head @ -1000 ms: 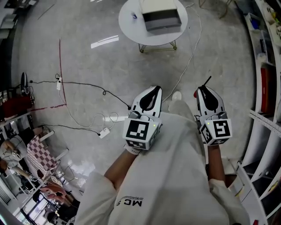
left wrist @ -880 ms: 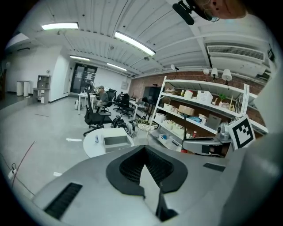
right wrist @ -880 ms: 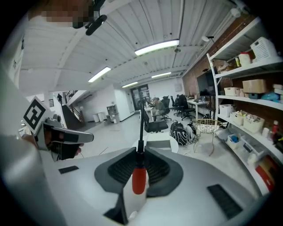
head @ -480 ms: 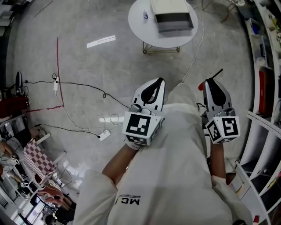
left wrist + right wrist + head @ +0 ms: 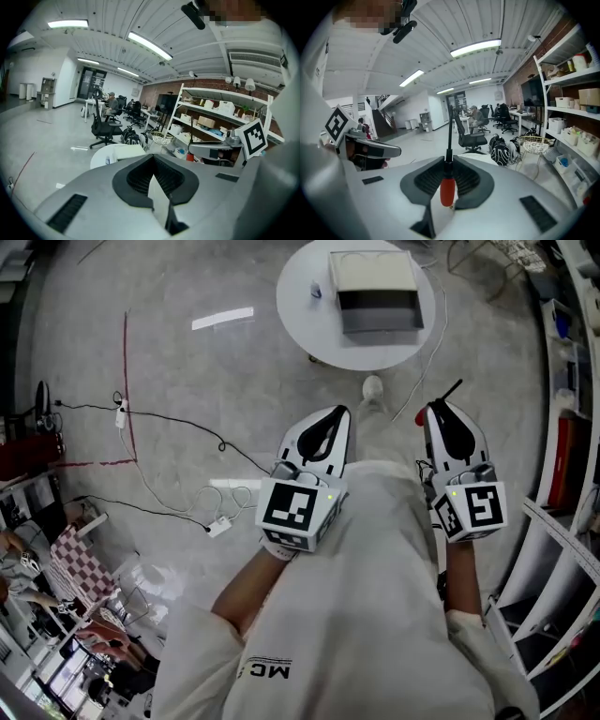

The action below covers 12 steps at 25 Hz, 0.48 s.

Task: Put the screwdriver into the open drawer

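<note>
My right gripper (image 5: 437, 411) is shut on a screwdriver (image 5: 447, 183) with a red handle; its black shaft (image 5: 451, 391) sticks out past the jaw tips. My left gripper (image 5: 336, 418) is shut with nothing between its jaws, which meet in the left gripper view. Ahead stands a round white table (image 5: 309, 310) bearing a cream cabinet with its grey drawer (image 5: 379, 309) pulled open. Both grippers are held in front of the person's body, well short of the table. A small blue-capped item (image 5: 316, 291) sits on the table's left part.
Black and white cables with a power strip (image 5: 217, 525) lie on the grey floor to the left, beside a red floor line (image 5: 125, 362). White shelving (image 5: 562, 362) runs along the right side. A person's shoe (image 5: 372, 387) shows below the table. Office chairs and seated people are far off.
The person has walked forward: the table and drawer have shifted nearer and rightward in the head view. Both grippers stayed held before the body, the right still shut on the screwdriver.
</note>
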Each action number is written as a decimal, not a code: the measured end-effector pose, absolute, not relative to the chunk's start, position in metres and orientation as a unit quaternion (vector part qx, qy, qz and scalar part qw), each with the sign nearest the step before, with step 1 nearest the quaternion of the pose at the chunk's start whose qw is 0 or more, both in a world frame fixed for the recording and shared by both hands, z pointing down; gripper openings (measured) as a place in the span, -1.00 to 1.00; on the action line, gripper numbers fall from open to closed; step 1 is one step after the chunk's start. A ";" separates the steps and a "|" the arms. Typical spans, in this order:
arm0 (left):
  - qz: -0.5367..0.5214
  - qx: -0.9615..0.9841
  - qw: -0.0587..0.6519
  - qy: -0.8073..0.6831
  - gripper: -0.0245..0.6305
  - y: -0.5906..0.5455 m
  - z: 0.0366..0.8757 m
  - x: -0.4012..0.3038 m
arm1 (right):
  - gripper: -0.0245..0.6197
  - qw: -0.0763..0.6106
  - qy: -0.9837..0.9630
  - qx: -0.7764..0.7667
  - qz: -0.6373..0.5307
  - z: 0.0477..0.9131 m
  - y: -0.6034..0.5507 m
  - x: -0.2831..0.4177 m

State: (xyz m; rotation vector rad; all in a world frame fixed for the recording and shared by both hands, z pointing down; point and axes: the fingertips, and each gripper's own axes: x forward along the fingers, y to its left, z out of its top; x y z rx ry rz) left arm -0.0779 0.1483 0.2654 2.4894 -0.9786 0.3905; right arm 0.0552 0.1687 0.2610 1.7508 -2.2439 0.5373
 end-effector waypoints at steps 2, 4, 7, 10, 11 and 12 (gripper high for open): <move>0.146 0.894 0.217 -0.364 -0.89 0.124 0.265 -0.067 | -0.57 0.128 -0.780 0.585 0.181 0.263 0.144 0.067; 0.151 0.887 0.217 -0.379 -0.89 0.101 0.263 -0.055 | -0.57 0.135 -0.792 0.567 0.181 0.266 0.119 0.082; 0.159 0.879 0.214 -0.396 -0.89 0.073 0.261 -0.035 | -0.57 0.147 -0.808 0.541 0.180 0.270 0.085 0.104; 0.161 0.867 0.220 -0.417 -0.89 0.047 0.265 -0.018 | -0.57 0.159 -0.826 0.512 0.176 0.277 0.051 0.118; 0.161 0.862 0.223 -0.425 -0.89 0.039 0.266 -0.014 | -0.57 0.161 -0.832 0.502 0.176 0.278 0.040 0.120; 0.161 0.857 0.225 -0.434 -0.89 0.033 0.266 -0.011 | -0.58 0.162 -0.837 0.492 0.177 0.279 0.030 0.122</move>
